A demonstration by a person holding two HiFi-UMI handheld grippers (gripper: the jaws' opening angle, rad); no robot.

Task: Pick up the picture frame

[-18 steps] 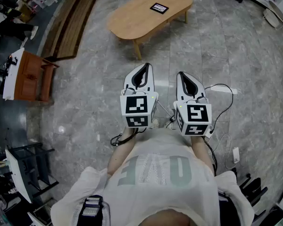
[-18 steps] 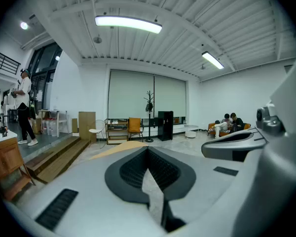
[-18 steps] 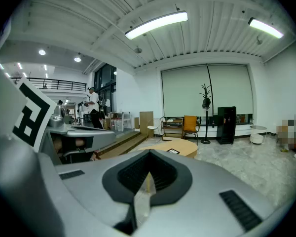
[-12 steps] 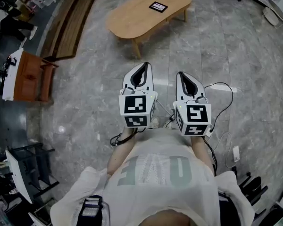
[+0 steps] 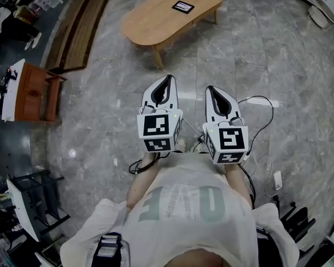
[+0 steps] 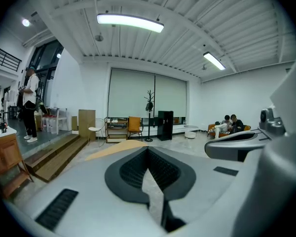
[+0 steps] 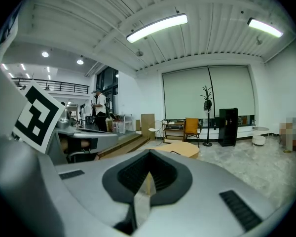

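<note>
Two grippers are out in front of the person, side by side at the middle of the head view. The left gripper (image 5: 168, 78) has its jaws pressed together with nothing between them, and the right gripper (image 5: 210, 88) is clenched the same way, also empty. Each carries one marker cube.

There is one picture frame (image 5: 183, 6), a small dark rectangle lying flat on the far end of the table, at the top of the frame and well apart from both grippers. There is one table (image 5: 156, 21), a low oval of pale wood on slim legs.

The floor (image 5: 278, 65) is grey marbled tile with a sheen. Cables (image 5: 256, 102) trail across it beside the right gripper. A run of wooden steps (image 5: 80, 26) slants along the upper left, and one reddish-brown cabinet (image 5: 36, 93) stands at the left edge.

The left gripper view shows a white ribbed ceiling with two strip lights (image 6: 129, 22) and two people seated (image 6: 229, 123) at far right.
</note>
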